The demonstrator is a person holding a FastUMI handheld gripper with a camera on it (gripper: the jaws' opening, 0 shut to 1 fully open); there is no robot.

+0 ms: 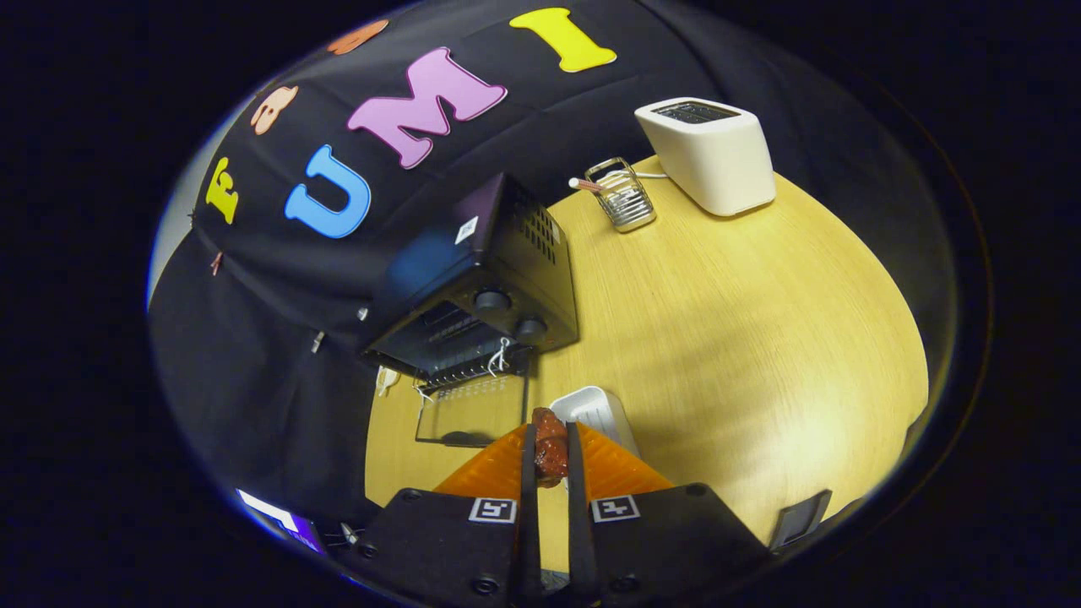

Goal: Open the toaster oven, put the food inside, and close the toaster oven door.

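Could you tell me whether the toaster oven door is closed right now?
No, the toaster oven door hangs open while the gripper holds the food.

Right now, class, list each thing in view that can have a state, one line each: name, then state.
Toaster oven: door open, folded down onto the table.
Food piece: lifted, pinched between the jaws.
Gripper: shut on the food piece, short of the oven.
White tray: on the table, just ahead of the jaws.
Pop-up toaster: upright, slots up.
Wire rack: upright beside the pop-up toaster.
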